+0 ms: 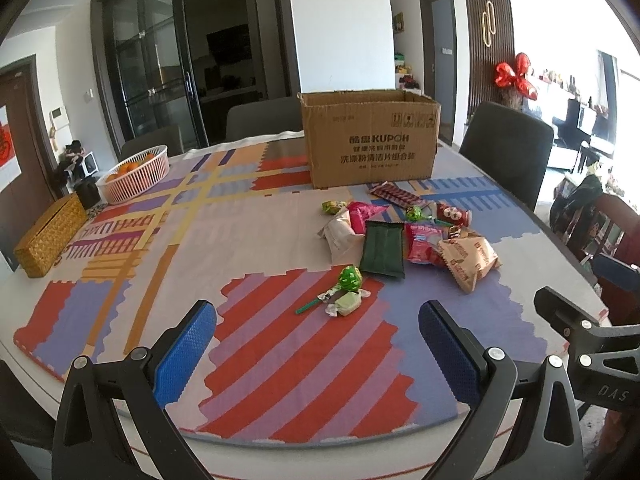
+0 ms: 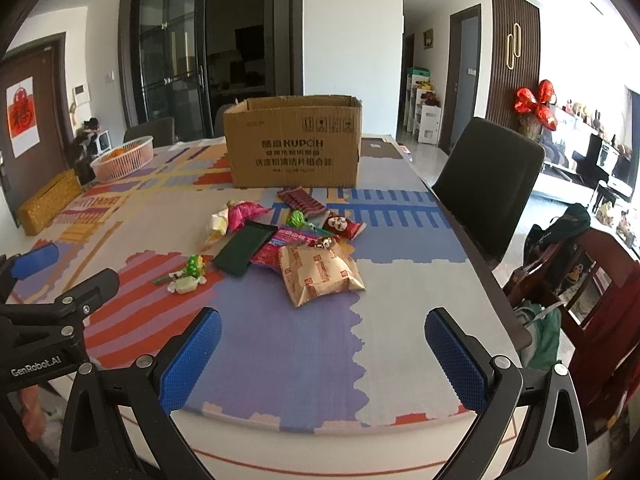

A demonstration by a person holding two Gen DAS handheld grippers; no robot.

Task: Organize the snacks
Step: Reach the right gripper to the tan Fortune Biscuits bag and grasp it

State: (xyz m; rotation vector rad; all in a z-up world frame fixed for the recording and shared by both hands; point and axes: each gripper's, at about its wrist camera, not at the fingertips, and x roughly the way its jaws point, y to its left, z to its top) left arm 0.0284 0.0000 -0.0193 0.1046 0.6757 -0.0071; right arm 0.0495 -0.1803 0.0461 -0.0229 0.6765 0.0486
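While both tools hover over the near edge of the table [image 1: 248, 216], nothing is yet gripped: left gripper [image 1: 318, 344], jaws spread wide, empty; right gripper [image 2: 323, 350], jaws likewise spread, empty. Snacks, one loose heap mid-table, just near of the cardboard box [image 1: 370, 140], which stands upright and open-topped at the far side. Items in the heap: tan bread packet [image 2: 320, 274], nearest on the right; dark green flat pouch [image 1: 382, 254] at centre; red-pink packet [image 1: 422, 242] between those two, partly under the tan one; pink wrapper [image 1: 362, 212] and a pale packet [image 1: 340, 236] at the left; striped maroon bar [image 1: 396, 196] farthest, close to the box; small red packet with faces [image 2: 342, 226] at the far right. Set apart, nearer and left of the heap: green foil lollipop [image 1: 349, 278] touching a pale green wrapped sweet [image 1: 346, 304]. Far left, not part of the job by the look of it — basket of oranges [image 1: 134, 172], woven box [image 1: 50, 236]. Step in hand, as judged: the start, choosing a first piece, the box being the likely destination. Next move calls for lowering one gripper onto an outlying item — the sweet for the left, the tan packet for the right — and closing gently, since the wrappers look soft and slippery.
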